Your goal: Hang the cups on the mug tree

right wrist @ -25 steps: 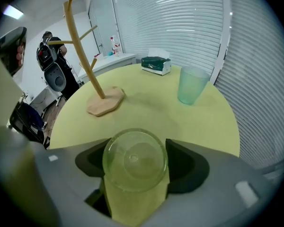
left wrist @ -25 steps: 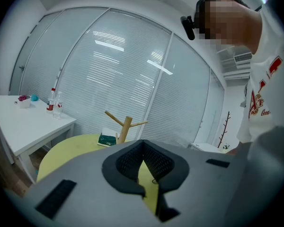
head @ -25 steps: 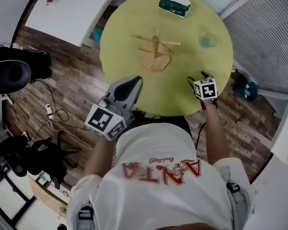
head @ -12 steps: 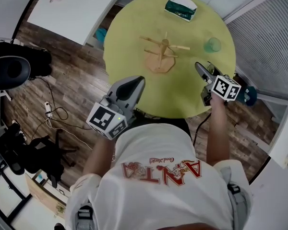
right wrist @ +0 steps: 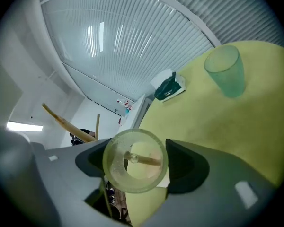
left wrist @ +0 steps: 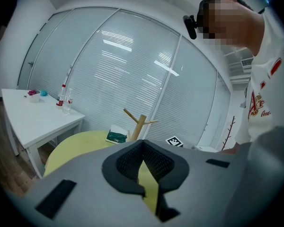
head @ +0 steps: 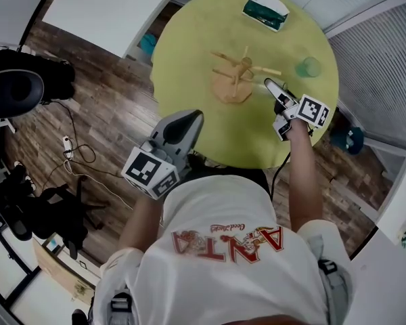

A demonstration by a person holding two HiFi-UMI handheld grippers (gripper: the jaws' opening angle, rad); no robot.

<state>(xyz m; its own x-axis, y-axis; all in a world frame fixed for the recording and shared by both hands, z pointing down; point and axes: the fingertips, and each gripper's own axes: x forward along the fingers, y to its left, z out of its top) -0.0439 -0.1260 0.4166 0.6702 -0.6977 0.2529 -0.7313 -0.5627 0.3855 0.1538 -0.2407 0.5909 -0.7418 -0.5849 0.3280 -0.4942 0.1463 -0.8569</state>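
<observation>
Left of the mug tree (head: pixel 238 73), open table (head: pixel 189 59) for me; beyond it, tissue box (head: pixel 264 10); right, green cup (head: pixel 309 67).

Even, soft light, faint shadows; glare streaks on blinds (left wrist: pixel 132 74). Gripper views bow and darken at corners; near cup (right wrist: pixel 135 161) soft.

You have the clear cup (right wrist: pixel 135 161) tipped on its side between the jaws of your right hand-held gripper (head: pixel 272 87), and a peg of the wooden mug tree (head: pixel 238 73) shows through it. The tree stands upright on the worktop (head: pixel 189 59), just ahead of that gripper. The translucent green cup (head: pixel 309 67) stands upright, ahead and to its right.
</observation>
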